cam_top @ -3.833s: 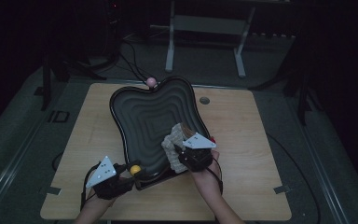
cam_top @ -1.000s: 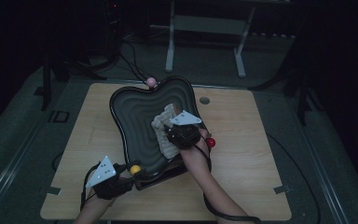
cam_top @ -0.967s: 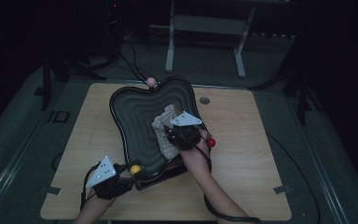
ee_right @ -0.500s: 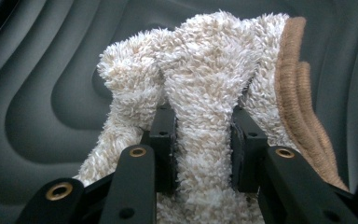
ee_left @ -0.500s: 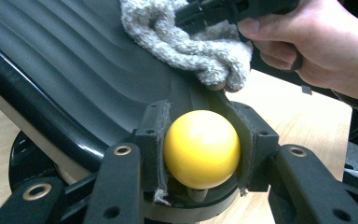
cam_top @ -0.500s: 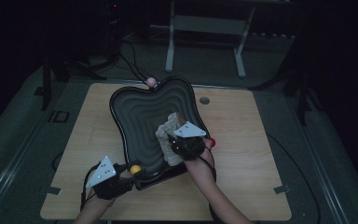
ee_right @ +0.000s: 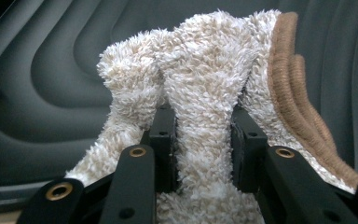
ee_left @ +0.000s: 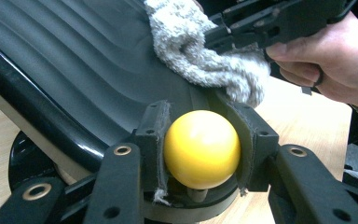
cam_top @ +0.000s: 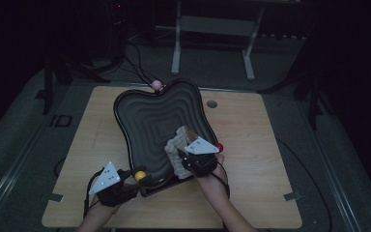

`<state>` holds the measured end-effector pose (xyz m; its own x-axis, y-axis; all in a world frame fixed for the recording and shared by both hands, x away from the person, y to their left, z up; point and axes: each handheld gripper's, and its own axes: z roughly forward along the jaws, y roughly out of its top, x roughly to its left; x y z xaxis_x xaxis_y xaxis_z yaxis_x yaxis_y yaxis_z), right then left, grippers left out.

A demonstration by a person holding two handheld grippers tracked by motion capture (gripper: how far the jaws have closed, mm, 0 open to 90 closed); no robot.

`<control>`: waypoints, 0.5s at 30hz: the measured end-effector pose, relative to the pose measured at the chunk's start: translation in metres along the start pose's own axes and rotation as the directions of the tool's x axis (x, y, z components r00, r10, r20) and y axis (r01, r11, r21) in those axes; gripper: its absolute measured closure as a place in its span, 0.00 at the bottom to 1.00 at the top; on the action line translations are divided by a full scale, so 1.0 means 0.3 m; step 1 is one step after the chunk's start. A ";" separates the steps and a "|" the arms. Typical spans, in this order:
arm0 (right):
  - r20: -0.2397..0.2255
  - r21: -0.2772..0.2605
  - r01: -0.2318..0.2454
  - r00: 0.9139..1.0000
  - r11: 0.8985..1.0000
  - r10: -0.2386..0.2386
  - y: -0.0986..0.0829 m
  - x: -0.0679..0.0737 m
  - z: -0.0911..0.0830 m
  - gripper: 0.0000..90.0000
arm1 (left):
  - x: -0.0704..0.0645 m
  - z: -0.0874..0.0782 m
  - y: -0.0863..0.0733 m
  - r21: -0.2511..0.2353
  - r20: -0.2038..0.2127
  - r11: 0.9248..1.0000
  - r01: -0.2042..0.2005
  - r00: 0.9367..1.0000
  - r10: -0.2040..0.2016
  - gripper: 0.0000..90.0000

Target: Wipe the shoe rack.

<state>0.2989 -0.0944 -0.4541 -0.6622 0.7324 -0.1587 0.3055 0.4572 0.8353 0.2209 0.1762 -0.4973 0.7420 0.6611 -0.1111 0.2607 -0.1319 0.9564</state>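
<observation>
Right gripper view: the right gripper (ee_right: 200, 140) pinches a soft, probably light cloth (ee_right: 205, 84) mid-fold; the left gripper (ee_left: 200, 149) clamps the tray's (ee_left: 74, 60) near yellow knob (ee_left: 201, 148).

A: Far half of tray (cam_top: 140, 116) open, ribbed floor bare. Near right corner blocked by cloth (cam_top: 176, 147) and right gripper (cam_top: 186, 157).
B: Near rim taken: left gripper (cam_top: 134, 180) on yellow ball (cam_top: 140, 175). Table (cam_top: 256, 140) right side open.

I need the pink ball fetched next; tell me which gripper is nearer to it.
Right. The right gripper holds the cloth mid-tray, closer to the pink ball at the far rim; the left gripper clamps the near yellow ball.
</observation>
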 end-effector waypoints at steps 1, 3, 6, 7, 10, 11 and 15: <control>0.000 0.001 -0.003 1.000 1.000 0.003 -0.003 0.002 -0.003 0.74 | 0.000 0.000 0.000 0.000 0.001 1.000 -0.001 1.000 0.001 0.66; -0.001 0.000 0.000 1.000 1.000 0.000 -0.006 0.002 -0.005 0.74 | 0.000 0.000 0.001 0.001 0.000 1.000 0.000 1.000 0.000 0.66; -0.004 0.006 -0.005 1.000 1.000 0.005 -0.003 0.001 -0.004 0.74 | 0.001 0.000 0.000 0.000 0.001 1.000 0.000 1.000 0.000 0.66; -0.005 0.006 -0.004 1.000 1.000 0.004 -0.002 0.000 -0.004 0.74 | 0.001 0.000 0.000 0.000 0.002 1.000 0.000 1.000 0.000 0.66; -0.009 0.003 -0.010 1.000 1.000 0.010 -0.003 -0.002 -0.005 0.74 | 0.001 0.000 0.000 -0.001 0.003 1.000 0.000 1.000 0.000 0.66; -0.009 0.002 -0.011 1.000 1.000 0.011 -0.004 -0.002 -0.005 0.74 | 0.002 0.000 0.000 -0.001 0.004 1.000 0.000 1.000 0.000 0.66; -0.025 0.003 -0.024 0.999 1.000 0.024 0.017 -0.009 -0.007 0.75 | 0.003 0.000 0.000 -0.002 0.005 1.000 -0.003 1.000 0.003 0.66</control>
<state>0.3007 -0.0950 -0.4485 -0.6717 0.7302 -0.1254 0.3230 0.4409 0.8374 0.2216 0.1767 -0.4974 0.7457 0.6571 -0.1097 0.2571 -0.1319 0.9573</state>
